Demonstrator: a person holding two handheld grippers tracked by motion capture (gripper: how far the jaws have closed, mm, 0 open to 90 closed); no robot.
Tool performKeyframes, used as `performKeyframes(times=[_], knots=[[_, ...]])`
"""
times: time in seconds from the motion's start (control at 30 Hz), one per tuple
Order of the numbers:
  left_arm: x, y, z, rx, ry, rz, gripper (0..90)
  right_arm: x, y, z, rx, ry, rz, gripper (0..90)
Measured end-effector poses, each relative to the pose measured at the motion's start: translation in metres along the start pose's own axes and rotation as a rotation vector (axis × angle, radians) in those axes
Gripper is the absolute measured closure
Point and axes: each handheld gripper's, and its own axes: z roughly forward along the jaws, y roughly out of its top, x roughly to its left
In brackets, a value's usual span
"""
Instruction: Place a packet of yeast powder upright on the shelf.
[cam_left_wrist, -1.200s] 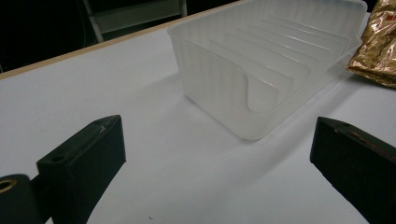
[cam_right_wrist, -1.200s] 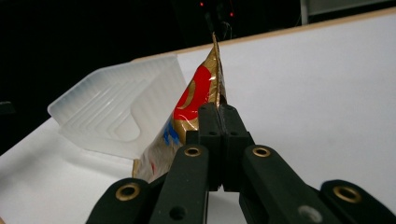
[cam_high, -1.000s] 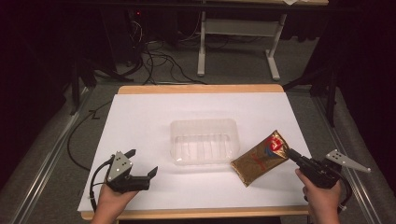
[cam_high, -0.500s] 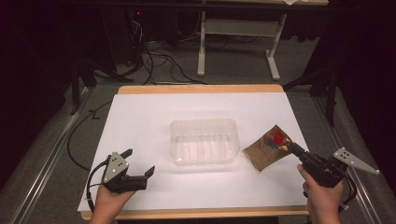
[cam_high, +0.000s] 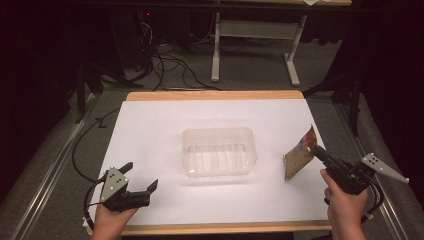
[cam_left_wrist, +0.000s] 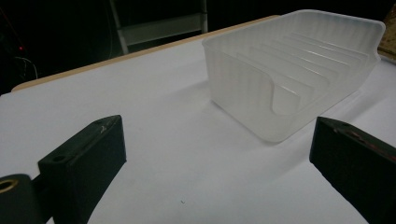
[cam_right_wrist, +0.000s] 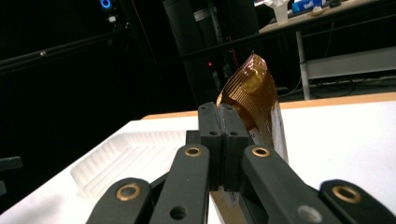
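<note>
A clear ribbed plastic tray (cam_high: 218, 151) sits in the middle of the white table (cam_high: 160, 125). To its right, a gold-brown foil packet (cam_high: 300, 157) with a red mark hangs tilted on edge, lifted off the table, with my right gripper (cam_high: 318, 150) shut on its upper end. In the right gripper view the jaws pinch the packet (cam_right_wrist: 254, 100) and the tray (cam_right_wrist: 126, 158) lies to the lower left. My left gripper (cam_high: 140, 176) rests open at the front left corner. Its jaws stand wide apart with nothing between them, facing the tray (cam_left_wrist: 299, 84).
A wooden strip (cam_high: 215, 95) edges the table's far side. Beyond it are a white desk frame (cam_high: 255, 40) and cables on the floor (cam_high: 170, 70). A black cable (cam_high: 82, 150) trails along the table's left side.
My right gripper has lifted the packet from lying flat beside the tray, tipped it up on edge and moved it to the right. The left gripper has barely moved.
</note>
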Motion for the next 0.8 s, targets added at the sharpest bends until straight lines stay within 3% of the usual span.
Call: performKeyframes(times=[0.43,0.8], knots=[[-0.001,0.001,0.001,-0.010,0.003,0.002,4.4,0.012,0.005,0.013,-0.035,0.019,-0.020,90.0],[-0.001,0.001,0.002,-0.007,-0.009,-0.001,4.4,0.024,0.015,0.024,-0.085,0.072,0.019,90.0]])
